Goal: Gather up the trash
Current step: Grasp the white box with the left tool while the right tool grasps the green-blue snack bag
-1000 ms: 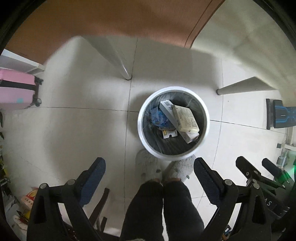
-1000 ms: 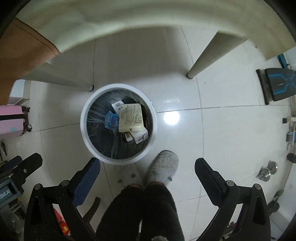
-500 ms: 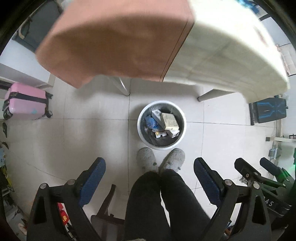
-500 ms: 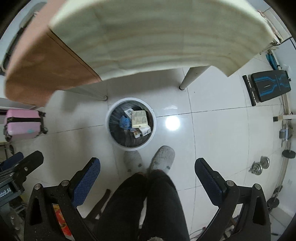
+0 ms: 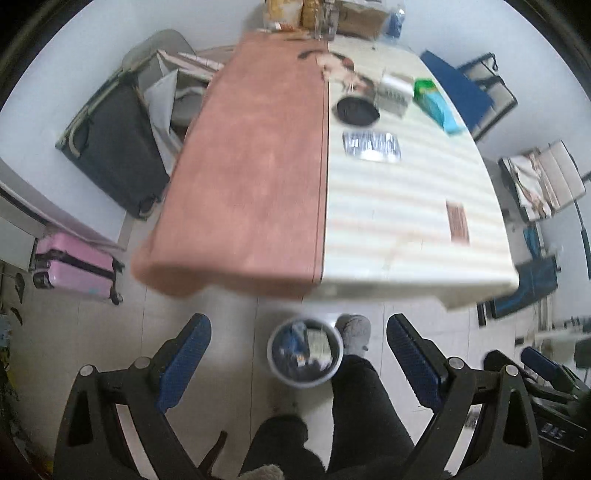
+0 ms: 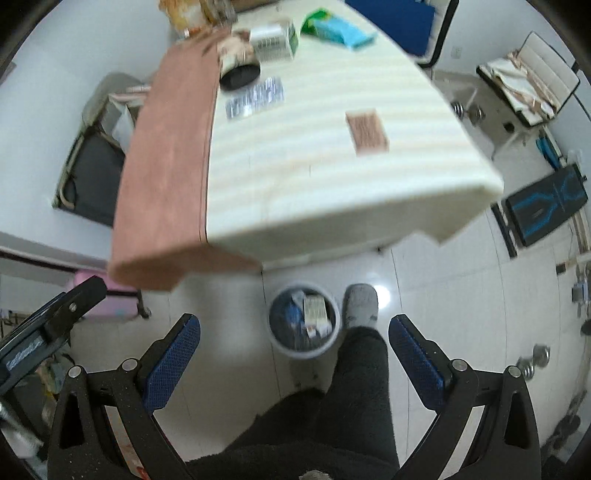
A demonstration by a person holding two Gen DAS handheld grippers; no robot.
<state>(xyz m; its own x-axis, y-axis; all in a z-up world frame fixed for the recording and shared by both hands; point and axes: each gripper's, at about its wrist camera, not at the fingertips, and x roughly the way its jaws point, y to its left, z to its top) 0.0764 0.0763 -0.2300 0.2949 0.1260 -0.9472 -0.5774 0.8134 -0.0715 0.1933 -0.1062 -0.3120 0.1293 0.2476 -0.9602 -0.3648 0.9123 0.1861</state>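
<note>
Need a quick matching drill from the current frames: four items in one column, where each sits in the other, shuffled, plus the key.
Items:
1. trash bin
2. brown card
3. green-and-blue packet
4. pink suitcase

Places:
A. far end of the table
B. floor, off to the left
C. floor, in front of the table, beside the slipper
D. cream table half, near its right edge

Pairs: 1-C, 2-D, 3-A, 4-B
</note>
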